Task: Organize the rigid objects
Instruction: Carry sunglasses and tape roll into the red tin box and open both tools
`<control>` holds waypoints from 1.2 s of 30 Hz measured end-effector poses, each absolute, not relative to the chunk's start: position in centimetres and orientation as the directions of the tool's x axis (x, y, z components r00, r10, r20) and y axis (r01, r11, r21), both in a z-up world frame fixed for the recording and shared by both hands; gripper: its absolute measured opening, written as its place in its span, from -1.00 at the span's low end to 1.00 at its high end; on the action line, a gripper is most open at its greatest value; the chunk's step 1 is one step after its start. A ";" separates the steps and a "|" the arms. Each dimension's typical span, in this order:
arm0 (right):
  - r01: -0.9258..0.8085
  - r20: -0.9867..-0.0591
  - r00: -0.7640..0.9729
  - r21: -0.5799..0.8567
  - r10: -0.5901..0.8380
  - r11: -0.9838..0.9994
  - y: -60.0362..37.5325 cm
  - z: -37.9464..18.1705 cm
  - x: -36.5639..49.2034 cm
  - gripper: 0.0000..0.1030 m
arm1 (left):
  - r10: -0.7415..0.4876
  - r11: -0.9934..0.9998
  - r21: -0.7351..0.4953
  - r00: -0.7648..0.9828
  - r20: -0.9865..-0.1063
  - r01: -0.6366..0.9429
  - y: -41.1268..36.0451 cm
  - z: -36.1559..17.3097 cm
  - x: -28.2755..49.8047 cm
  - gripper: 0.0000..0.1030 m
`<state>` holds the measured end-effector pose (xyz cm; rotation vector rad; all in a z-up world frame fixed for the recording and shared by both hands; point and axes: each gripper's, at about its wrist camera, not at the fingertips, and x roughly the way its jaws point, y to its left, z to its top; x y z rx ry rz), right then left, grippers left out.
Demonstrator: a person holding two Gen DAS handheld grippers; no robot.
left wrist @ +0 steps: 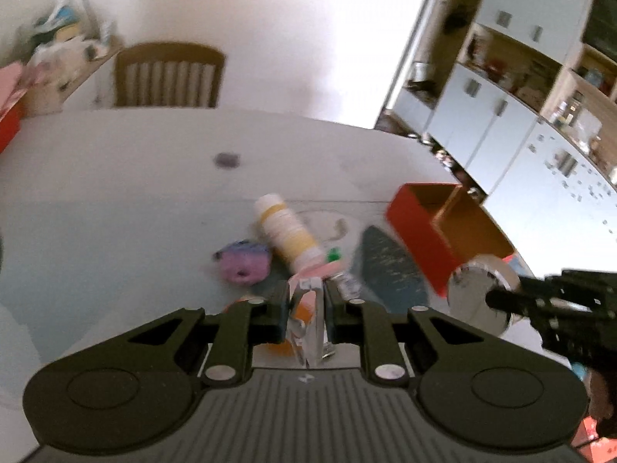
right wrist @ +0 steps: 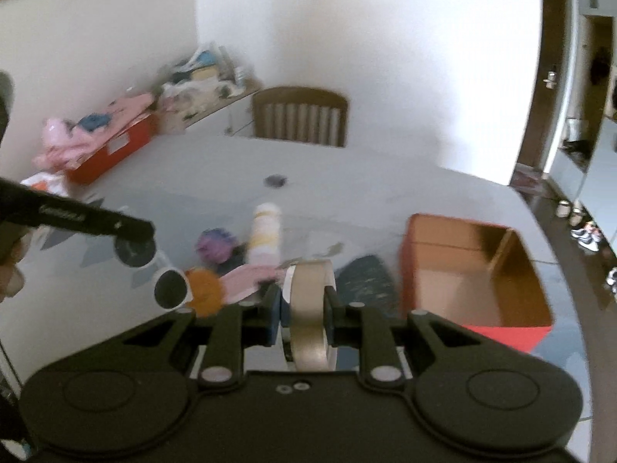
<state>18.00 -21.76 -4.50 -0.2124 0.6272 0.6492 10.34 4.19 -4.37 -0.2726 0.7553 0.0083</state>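
Observation:
My left gripper (left wrist: 306, 297) is shut on a clear, shiny plastic object (left wrist: 308, 332) held above the table. My right gripper (right wrist: 302, 301) is shut on a roll of tape (right wrist: 310, 320), held on edge; the roll shows in the left wrist view (left wrist: 478, 293) beside the red box. The open red cardboard box (right wrist: 474, 270) with a divider stands at the right, also seen in the left wrist view (left wrist: 447, 227). A white and yellow bottle (left wrist: 285, 231) lies on the table with a purple soft ball (left wrist: 243, 262), an orange ball (right wrist: 204, 293) and a pink cloth (right wrist: 246, 277).
A dark blue oval pad (left wrist: 389, 266) lies next to the box. A second red box (right wrist: 112, 150) with pink soft things stands at the far left. A wooden chair (right wrist: 300, 115) is behind the table (left wrist: 115, 177). White cupboards (left wrist: 501, 108) stand to the right.

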 end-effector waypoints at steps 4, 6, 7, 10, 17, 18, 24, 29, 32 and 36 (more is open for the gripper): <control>-0.593 -0.594 0.650 -0.008 0.474 0.805 -24.4 -4.0 20.2 -0.59 | -0.125 0.967 -0.247 0.743 -0.658 -0.056 1.7 -3.0 12.7 -0.65; -0.583 -0.594 0.658 -0.014 0.462 0.812 -25.6 -4.0 21.5 -0.59 | -0.145 0.964 -0.263 0.749 -0.647 -0.040 0.6 -2.4 14.0 -0.65; -0.578 -0.593 0.664 -0.018 0.456 0.816 -26.1 -4.1 22.1 -0.59 | -0.155 0.962 -0.270 0.751 -0.642 -0.031 -0.1 -2.2 14.9 -0.65; -0.566 -0.593 0.669 -0.016 0.448 0.824 -27.7 -4.2 24.3 -0.59 | -0.177 0.959 -0.282 0.755 -0.631 -0.010 -2.4 -1.6 17.6 -0.65; -0.589 -0.615 0.660 -0.066 0.432 0.806 -30.7 -5.5 29.4 -0.59 | -0.207 0.955 -0.296 0.754 -0.623 0.017 -7.5 -1.3 24.2 -0.65; -0.591 -0.619 0.659 -0.075 0.427 0.803 -31.0 -5.8 29.8 -0.59 | -0.213 0.953 -0.303 0.754 -0.622 0.019 -7.9 -1.4 25.0 -0.65; -0.642 -0.665 0.627 -0.143 0.407 0.754 -31.8 -8.3 32.5 -0.59 | -0.223 0.947 -0.321 0.744 -0.631 0.012 -11.6 -2.8 29.6 -0.65; -0.700 -0.687 0.605 -0.217 0.403 0.680 -31.2 -10.1 33.5 -0.59 | -0.222 0.933 -0.359 0.732 -0.644 -0.034 -13.3 -5.1 32.5 -0.65; -0.719 -0.705 0.585 -0.222 0.401 0.659 -31.1 -10.8 34.2 -0.59 | -0.217 0.919 -0.387 0.728 -0.651 -0.072 -13.8 -6.3 33.6 -0.65; -0.738 -0.709 0.575 -0.233 0.409 0.633 -31.3 -11.2 34.9 -0.59 | -0.202 0.923 -0.375 0.719 -0.665 -0.088 -14.6 -7.6 34.7 -0.65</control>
